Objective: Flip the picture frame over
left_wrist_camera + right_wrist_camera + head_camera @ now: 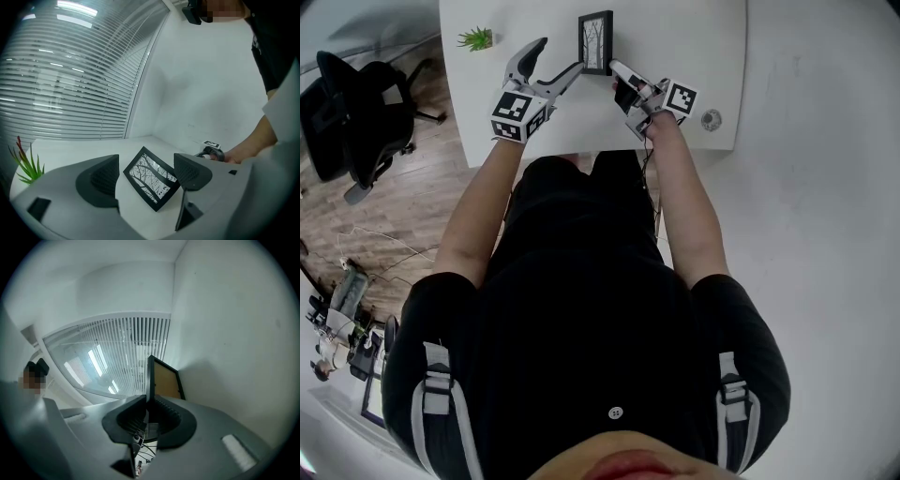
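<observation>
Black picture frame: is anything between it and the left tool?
Nothing visible. The black picture frame, clamped in the right tool, shows unobstructed between the open jaws of the left tool; the green potted plant stands well aside.

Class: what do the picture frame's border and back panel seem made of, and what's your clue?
Border: matte black, likely painted wood or plastic; even colour, no grain shows. Back panel: probably fibreboard or card; dull, flat tan surface.

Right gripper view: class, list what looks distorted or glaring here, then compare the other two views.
Right gripper view: fisheye bends the blinds into an arc, window glare whitens slats, black corners ring the image; the picture frame shows its brown back sharply. Left gripper view: blinds curve too; the frame's tree print is crisp. Head view: white table evenly lit, shadows faint.
</observation>
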Available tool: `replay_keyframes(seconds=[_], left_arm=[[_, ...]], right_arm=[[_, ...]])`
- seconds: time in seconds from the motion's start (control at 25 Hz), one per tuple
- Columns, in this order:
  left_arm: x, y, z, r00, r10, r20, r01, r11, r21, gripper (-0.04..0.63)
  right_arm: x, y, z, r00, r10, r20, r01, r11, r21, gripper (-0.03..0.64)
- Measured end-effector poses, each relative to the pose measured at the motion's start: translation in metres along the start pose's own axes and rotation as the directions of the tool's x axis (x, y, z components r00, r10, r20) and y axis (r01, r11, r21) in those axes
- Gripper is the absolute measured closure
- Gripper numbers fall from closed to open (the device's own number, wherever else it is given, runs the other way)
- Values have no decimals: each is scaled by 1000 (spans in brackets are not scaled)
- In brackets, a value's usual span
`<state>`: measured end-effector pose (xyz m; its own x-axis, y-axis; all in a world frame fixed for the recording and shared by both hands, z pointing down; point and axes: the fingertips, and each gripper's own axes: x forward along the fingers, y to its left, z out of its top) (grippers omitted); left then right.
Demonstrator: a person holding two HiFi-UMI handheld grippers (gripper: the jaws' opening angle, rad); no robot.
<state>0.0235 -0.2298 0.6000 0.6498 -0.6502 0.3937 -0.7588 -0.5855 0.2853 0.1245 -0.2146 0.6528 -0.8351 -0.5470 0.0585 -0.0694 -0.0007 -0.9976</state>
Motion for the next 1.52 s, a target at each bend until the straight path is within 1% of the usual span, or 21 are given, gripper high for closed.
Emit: replay_keyframes(seconds=[0.24, 0.52, 0.68, 0.8, 1.04, 1.12, 1.24, 1.32, 1.44, 1.52], left_arm=[[1, -1, 2, 1000, -10, 13, 10, 1000, 0, 225], [3, 2, -3, 1000, -8, 9, 8, 1000, -2, 225], [1, 2, -2, 1000, -4, 11, 4, 1000, -4, 225], [0, -1, -1, 1000, -4, 12, 4, 1000, -8, 225], [-4, 1, 0, 1000, 0, 20, 0, 1000, -11, 225], [-6, 1, 0, 1000, -1, 22, 1, 1000, -9, 225], [-10, 2, -1, 1000, 0, 21, 0, 1000, -5, 225], [-13, 3, 0, 1000, -2, 24, 2, 1000, -3, 225], [-20, 3, 4, 999, -2, 32, 2, 1000, 3, 225], [-26, 2, 13, 999, -2, 43, 1, 1000, 14, 225]], right_arm=[[-6, -9, 8, 999, -39, -9, 38, 999, -29, 563], [-17, -30, 18, 994, -107, 12, 108, 994, -28, 566], [-22, -39, 25, 989, -143, 25, 144, 988, -48, 564], [-27, -46, 30, 984, -176, 30, 177, 982, -64, 527], [-31, -57, 43, 961, -265, 73, 272, 956, -112, 526], [-31, -59, 46, 955, -287, 80, 295, 947, -125, 515], [-27, -52, 46, 949, -306, 77, 314, 933, -173, 514], [-22, -41, 44, 948, -311, 67, 318, 921, -223, 514], [-13, -17, 39, 947, -317, 45, 313, 887, -339, 514], [-8, 5, 37, 950, -312, 35, 296, 854, -427, 514]])
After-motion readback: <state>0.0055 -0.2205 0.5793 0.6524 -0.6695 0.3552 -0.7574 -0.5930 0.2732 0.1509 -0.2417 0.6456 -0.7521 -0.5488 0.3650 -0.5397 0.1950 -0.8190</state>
